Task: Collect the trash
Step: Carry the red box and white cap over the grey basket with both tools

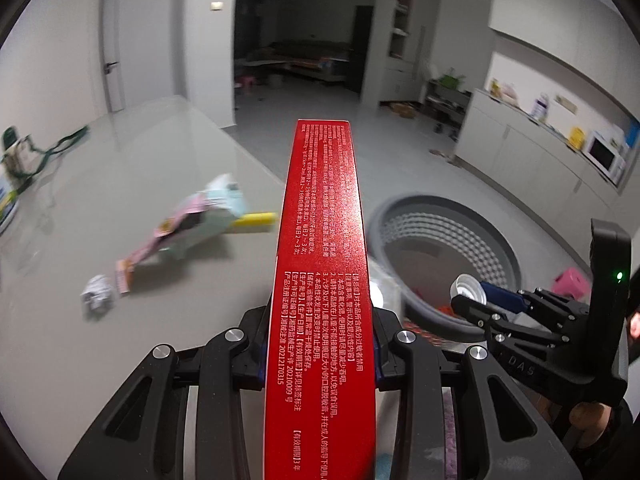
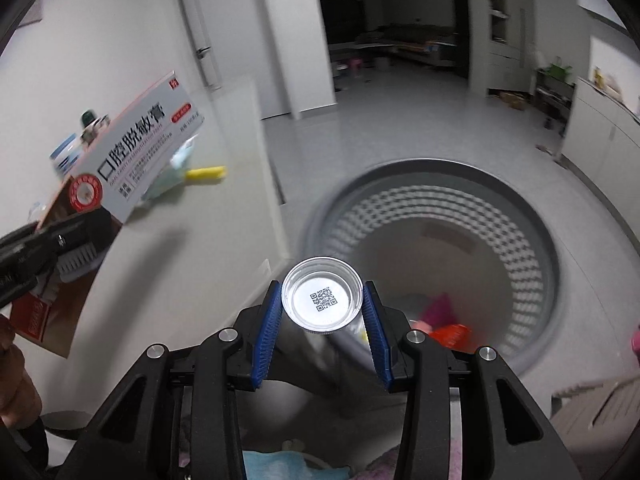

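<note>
My left gripper (image 1: 322, 316) is shut on a long red toothpaste box (image 1: 324, 264), held up above the table; the box also shows at the left of the right wrist view (image 2: 132, 156). My right gripper (image 2: 323, 312) is shut on a round white bottle cap (image 2: 322, 301) with a QR code inside, held near the rim of a grey perforated basket (image 2: 532, 280) on the floor. In the left wrist view the right gripper (image 1: 472, 300) with the cap (image 1: 466, 287) is over the basket (image 1: 384, 220). Wrappers (image 1: 192, 224), a yellow piece (image 1: 256, 222) and a crumpled paper ball (image 1: 96, 292) lie on the table.
The basket holds red and pink scraps (image 2: 444, 320). The grey table (image 1: 120, 344) ends at an edge (image 2: 276, 176) beside the basket. A green-topped bottle and packages (image 1: 16, 160) stand at the table's far left. Cabinets with a microwave (image 1: 604, 156) run along the right wall.
</note>
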The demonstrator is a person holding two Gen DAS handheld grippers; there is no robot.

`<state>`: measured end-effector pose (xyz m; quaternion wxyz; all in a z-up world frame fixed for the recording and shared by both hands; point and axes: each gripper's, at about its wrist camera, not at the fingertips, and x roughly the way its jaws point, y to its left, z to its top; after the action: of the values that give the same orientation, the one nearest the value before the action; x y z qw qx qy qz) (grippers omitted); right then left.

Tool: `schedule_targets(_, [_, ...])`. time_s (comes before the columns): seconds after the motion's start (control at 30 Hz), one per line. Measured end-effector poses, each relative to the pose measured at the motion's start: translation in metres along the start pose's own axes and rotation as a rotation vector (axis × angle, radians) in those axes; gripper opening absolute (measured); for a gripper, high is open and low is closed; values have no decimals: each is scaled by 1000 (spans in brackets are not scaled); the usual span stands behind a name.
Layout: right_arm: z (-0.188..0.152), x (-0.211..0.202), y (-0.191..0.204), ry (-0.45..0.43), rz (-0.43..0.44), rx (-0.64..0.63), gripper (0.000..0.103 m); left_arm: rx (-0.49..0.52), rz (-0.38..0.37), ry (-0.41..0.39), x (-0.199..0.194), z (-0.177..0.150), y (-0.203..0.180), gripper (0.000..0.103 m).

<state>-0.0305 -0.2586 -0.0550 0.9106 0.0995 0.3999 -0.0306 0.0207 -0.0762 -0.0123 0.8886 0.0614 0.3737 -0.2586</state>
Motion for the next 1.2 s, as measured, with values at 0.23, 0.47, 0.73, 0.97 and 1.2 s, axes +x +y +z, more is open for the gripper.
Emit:
schedule_targets(0.23, [-7,-19,-43,-29,-47,79,39,77,-61,26,21,8,-37,34])
schedule_targets(0.47, [-10,-27,-69,-41,-74,128,39,128,-97,57,43,13,-67,34])
schedule_targets(0.73, [-9,-23,-92,-41,-82,167,39,158,-110,107,69,17,-87,34])
schedule_targets(0.97, [-3,-11,-109,-31,-89,199,39,160,-116,152,89,19,-97,34])
schedule_targets(1.2, [-2,1,-115,-4,-90,215,39,180,-130,193,101,12,-110,34])
